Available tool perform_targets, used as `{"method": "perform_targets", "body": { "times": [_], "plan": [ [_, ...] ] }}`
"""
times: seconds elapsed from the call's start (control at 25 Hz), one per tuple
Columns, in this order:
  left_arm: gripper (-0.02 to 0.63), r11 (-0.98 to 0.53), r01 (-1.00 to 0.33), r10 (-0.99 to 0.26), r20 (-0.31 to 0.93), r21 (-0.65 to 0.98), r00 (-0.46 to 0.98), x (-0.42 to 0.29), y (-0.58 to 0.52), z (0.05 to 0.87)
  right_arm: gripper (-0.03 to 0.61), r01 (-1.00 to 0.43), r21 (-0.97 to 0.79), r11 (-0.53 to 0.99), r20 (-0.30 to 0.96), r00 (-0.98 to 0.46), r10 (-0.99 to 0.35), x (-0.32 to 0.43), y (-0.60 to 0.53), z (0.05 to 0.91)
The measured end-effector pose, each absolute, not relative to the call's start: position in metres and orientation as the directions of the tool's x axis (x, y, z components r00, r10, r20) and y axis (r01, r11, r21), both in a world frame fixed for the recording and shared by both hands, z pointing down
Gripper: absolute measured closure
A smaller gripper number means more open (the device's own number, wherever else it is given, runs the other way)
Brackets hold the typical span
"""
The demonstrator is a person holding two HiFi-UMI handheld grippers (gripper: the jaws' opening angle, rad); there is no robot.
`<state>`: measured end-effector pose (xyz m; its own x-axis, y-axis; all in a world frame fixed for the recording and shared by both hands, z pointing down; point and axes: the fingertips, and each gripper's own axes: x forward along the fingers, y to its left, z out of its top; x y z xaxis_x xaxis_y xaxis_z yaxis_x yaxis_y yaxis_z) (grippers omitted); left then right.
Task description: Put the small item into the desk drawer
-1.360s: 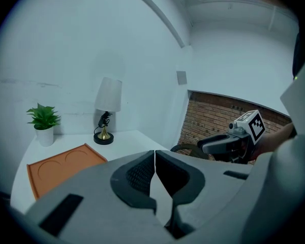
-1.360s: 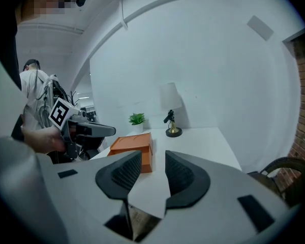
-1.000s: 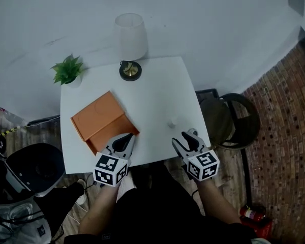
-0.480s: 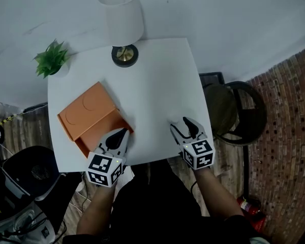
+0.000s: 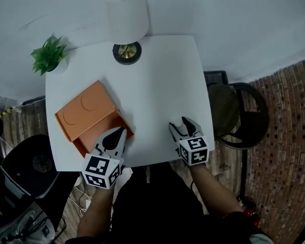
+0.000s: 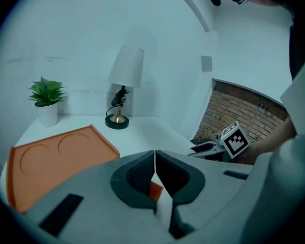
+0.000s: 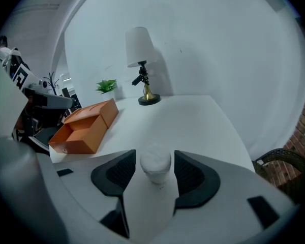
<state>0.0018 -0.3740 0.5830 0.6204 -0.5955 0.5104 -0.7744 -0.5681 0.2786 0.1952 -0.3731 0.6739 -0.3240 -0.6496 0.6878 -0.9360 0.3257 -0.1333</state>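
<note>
As right gripper (image 7: pixel 155 160) jaws open wider — small item (image 7: pixel 155 165) between, ungripped

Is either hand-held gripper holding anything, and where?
Nothing is held. The right hand-held gripper, jaws just opening, straddles the small white item without touching; the left hand-held gripper is shut, empty.

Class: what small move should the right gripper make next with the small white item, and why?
Probably close the right gripper on the small white round item: its jaws, just opened wider, flank it without touching, and the orange drawer stands open.
</note>
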Motion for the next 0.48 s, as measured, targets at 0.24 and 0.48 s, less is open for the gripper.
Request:
{"method": "perform_targets", "body": {
  "times": [0.24,0.48],
  "plan": [
    [0.598,-0.548,-0.79,-0.621,0.499,0.275,0.604,-0.004,-0.373,0.574,0.381,-0.933,-0.11,0.343,0.742,-0.307,-0.596,0.2,-0.373,0.69],
    [0.598,-0.521,-0.813,-0.664,0.475,0.26,0.578,-0.024,-0.369,0.556,0.399,-0.925,-0.083,0.371,0.743,-0.305,-0.595,0.198,-0.374,0.676]
  ]
}}
